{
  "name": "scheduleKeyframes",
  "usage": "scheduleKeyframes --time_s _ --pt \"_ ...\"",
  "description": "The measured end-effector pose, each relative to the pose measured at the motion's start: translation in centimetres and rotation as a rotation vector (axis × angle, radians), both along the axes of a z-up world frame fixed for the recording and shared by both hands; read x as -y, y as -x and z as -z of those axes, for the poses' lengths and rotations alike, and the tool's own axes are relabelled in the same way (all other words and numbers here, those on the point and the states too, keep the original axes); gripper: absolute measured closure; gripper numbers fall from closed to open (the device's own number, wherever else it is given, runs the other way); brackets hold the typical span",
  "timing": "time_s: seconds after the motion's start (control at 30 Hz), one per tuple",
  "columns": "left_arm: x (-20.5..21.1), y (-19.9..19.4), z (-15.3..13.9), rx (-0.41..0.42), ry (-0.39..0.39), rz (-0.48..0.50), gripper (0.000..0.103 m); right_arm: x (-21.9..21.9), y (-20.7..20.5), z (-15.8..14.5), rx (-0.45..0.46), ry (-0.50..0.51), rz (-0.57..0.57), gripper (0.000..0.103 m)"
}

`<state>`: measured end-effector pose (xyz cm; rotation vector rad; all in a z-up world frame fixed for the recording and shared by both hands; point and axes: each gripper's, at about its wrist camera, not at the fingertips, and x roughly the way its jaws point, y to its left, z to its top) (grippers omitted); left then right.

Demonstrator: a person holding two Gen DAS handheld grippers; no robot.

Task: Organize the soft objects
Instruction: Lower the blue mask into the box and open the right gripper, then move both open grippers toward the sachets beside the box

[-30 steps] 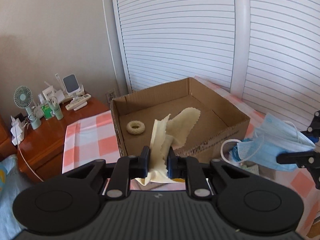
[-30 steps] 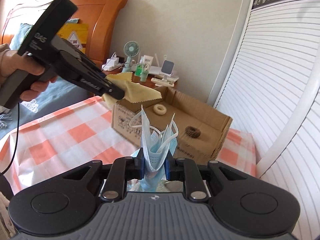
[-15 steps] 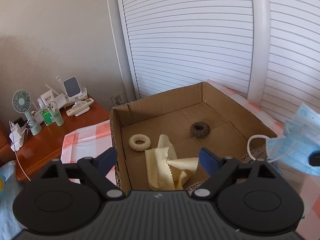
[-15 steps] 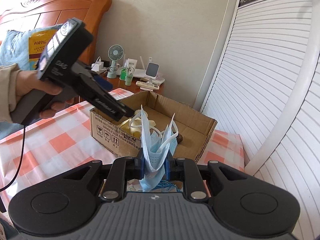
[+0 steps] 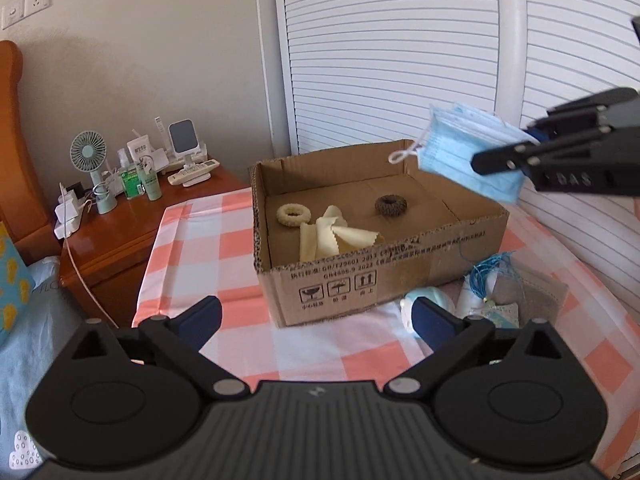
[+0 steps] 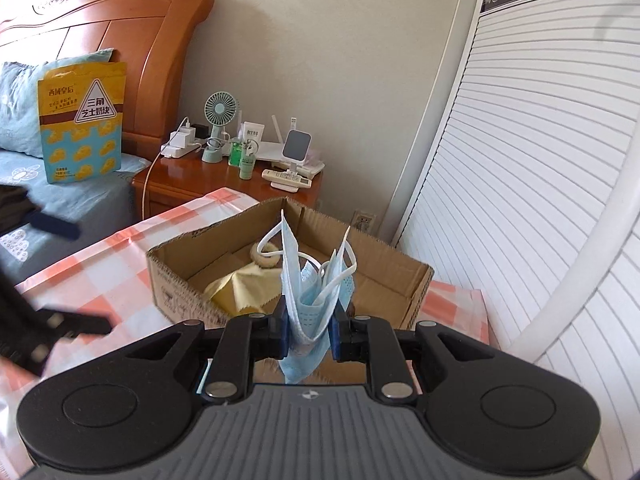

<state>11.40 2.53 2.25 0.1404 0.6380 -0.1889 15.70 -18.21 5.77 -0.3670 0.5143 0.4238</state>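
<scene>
**Cloth released into box; mask next in line**

Left gripper (image 5: 316, 316): jaws opening, spread wide, nothing between them; a second earlier clenched on the yellow cloth (image 5: 332, 236), now lying crumpled on the floor of the cardboard box (image 5: 380, 280), near the front wall and beside the cream ring (image 5: 294, 215). Pulled back from the box since release, so that the whole carton and the checked tablecloth (image 5: 200, 248) fall within view. Implication, as a judgement: one soft item filed, left claw free for another pick from the small heap (image 5: 492, 292) at the box's right front corner.

Right gripper (image 6: 308, 330): clenched on the blue face mask (image 6: 304, 300), unchanged in grip over the last second but carried closer, now held above the near rim of the box. Likely next step: release of the mask inside.

Shown only by the left wrist view: the dark ring (image 5: 391, 206) deeper in the box, the heap of remaining items outside it, and the mask (image 5: 468, 152) seen side-on, hanging clear of the carton from the right gripper's closed fingers (image 5: 504, 158).

Shown only by the right wrist view: the pinch itself, pads pressed against the folded mask, ear loops sticking upward; the cloth (image 6: 240, 292) partly hidden behind the mask; the left gripper only as a dark blur at the left edge.
</scene>
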Motion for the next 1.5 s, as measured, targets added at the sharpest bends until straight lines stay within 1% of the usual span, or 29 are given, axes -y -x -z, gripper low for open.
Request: scheduleKeyframes --time_s 0.1,0.2,0.43,0.47,0.53,0.57,0.6,0.63,0.67,0.7,0.8,0.9,1.17,1.37,1.5 --pt "-0.3 1.2 0.1 -0.001 -0.014 -0.023 0.002 -0.8 -2.6 -0.3 0.002 0.007 -0.003 0.081" --pt "-0.8 2.2 0.3 -0.007 -0.007 -0.046 0.002 -1.8 -5.6 -0.3 -0.01 0.005 -0.01 0.081" --pt "-1.6 3.2 0.5 -0.016 -0.018 -0.091 0.002 -4.5 -13.2 0.8 -0.057 0.015 0.013 0.081" --pt "-1.7 3.2 0.4 -0.016 -0.017 -0.094 0.002 -4.7 -14.1 1.1 -0.063 0.021 0.021 0.08" --pt "-1.8 3.3 0.4 -0.016 -0.012 -0.097 0.002 -5.1 -15.7 1.7 -0.078 0.026 0.049 0.067" --pt "-1.8 3.3 0.5 -0.018 -0.011 -0.094 0.002 -5.1 -16.2 2.0 -0.09 0.023 0.056 0.045" --pt "-1.7 3.3 0.6 -0.023 -0.012 -0.088 0.002 -5.2 -16.8 2.3 -0.113 0.021 0.059 0.027" --pt "-1.5 3.3 0.7 -0.027 -0.014 -0.082 0.002 -5.2 -17.0 2.6 -0.127 0.018 0.063 0.02" --pt "-1.4 3.3 0.8 -0.03 -0.017 -0.074 0.002 -5.2 -17.0 2.8 -0.123 0.013 0.07 0.008" --pt "-1.3 3.2 0.9 -0.033 -0.02 -0.068 0.002 -5.2 -16.9 2.9 -0.115 0.007 0.076 0.004" --pt "-1.1 3.2 1.2 -0.042 -0.018 -0.054 0.002 -4.7 -16.0 2.8 -0.123 -0.016 0.07 0.003" --pt "-1.0 3.2 1.4 -0.048 -0.014 -0.044 0.002 -4.3 -14.8 2.6 -0.125 -0.009 0.077 0.0" --pt "-0.6 3.5 1.6 -0.06 -0.017 -0.029 0.002 -2.7 -11.1 2.4 -0.135 -0.009 0.08 0.0" --pt "-0.4 3.6 1.7 -0.065 -0.013 -0.015 0.002 -1.0 -8.0 2.7 -0.149 -0.044 0.107 0.0" --pt "-0.1 3.7 1.8 -0.071 -0.007 0.004 0.002 0.4 -5.8 3.6 -0.155 -0.062 0.156 0.0"
